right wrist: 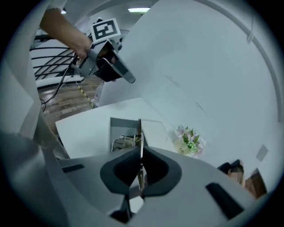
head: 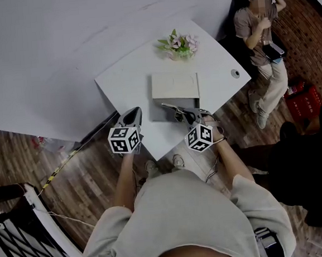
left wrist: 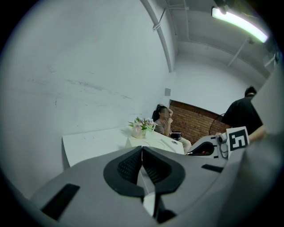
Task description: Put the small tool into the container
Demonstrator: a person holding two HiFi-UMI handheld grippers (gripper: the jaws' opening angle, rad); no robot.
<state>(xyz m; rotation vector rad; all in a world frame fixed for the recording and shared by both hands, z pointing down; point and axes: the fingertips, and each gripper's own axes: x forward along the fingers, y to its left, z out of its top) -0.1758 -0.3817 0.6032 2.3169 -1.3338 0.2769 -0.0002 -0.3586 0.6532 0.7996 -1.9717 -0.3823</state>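
The container (head: pixel 174 87) is a white box on the white table (head: pixel 123 81), its open side facing me with a few items inside. My right gripper (head: pixel 181 115) is at that opening, shut on the small tool (head: pixel 169 106), a thin metal strip. In the right gripper view the small tool (right wrist: pixel 139 133) sticks out past my right gripper (right wrist: pixel 140 153) and points at the container (right wrist: pixel 119 127). My left gripper (head: pixel 134 115) hangs over the table's near edge, left of the box. Its pads meet with nothing between them in the left gripper view (left wrist: pixel 142 153).
A small pot of flowers (head: pixel 179 44) stands on the table behind the box. A person (head: pixel 258 27) sits beyond the table's far right corner, beside a red crate (head: pixel 303 99). Another person in black (head: pixel 304 163) is close on my right. A black railing (head: pixel 20 244) is at lower left.
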